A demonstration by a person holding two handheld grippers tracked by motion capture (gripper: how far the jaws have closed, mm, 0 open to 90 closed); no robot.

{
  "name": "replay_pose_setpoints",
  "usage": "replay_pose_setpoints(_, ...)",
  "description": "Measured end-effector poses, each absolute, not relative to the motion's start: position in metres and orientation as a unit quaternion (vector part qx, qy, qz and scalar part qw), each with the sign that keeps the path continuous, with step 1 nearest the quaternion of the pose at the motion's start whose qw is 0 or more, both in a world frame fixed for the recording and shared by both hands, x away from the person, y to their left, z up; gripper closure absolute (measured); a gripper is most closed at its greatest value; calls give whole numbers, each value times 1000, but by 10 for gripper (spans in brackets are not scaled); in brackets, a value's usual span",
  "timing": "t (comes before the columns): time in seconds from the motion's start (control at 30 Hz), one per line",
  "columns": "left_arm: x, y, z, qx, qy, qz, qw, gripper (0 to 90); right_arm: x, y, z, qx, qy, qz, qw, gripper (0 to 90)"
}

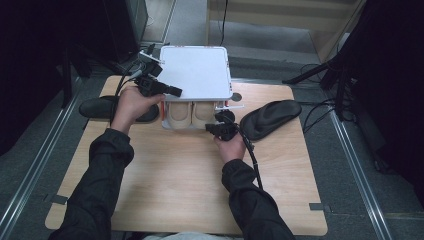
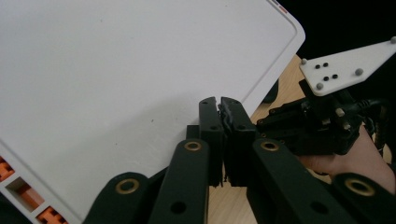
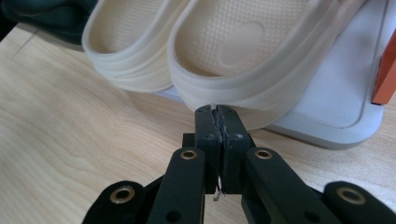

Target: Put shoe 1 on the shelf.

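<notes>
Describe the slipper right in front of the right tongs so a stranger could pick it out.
Find the white two-tier rack at the wooden table's far edge. On its lower shelf sit two cream slippers; it is the right-hand slipper. The others are black and lie on the table.

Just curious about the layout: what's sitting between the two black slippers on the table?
The white rack, with a pair of cream slippers on its lower shelf, stands between the left black slipper and the right one. The high view shows it.

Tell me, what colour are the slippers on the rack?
Cream slippers, clearest in the right gripper view.
</notes>
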State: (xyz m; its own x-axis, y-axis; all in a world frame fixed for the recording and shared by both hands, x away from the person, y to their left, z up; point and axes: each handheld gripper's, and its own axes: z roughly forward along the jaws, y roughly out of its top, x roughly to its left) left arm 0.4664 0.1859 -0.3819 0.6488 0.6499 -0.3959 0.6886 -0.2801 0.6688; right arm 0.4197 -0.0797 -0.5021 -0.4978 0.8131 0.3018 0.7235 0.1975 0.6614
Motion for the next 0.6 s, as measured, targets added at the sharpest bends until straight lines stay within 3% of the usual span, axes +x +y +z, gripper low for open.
replay_pose_setpoints(0.1,466,186,-380,797,422,-22,430,826,415,-83,-499,492,772,398,55,875)
replay_pose_setpoints(0.2,465,187,-378,796,423,-27,431,643,406,-89,-495,482,776,403,49,830)
replay_pose_setpoints(0.33,460,187,-372,805,421,-20,417,476,390,-101,-488,467,784,406,58,814)
replay_pose_setpoints(0.6,451,193,-368,812,420,-20,405,367,369,-128,-478,448,788,420,40,699)
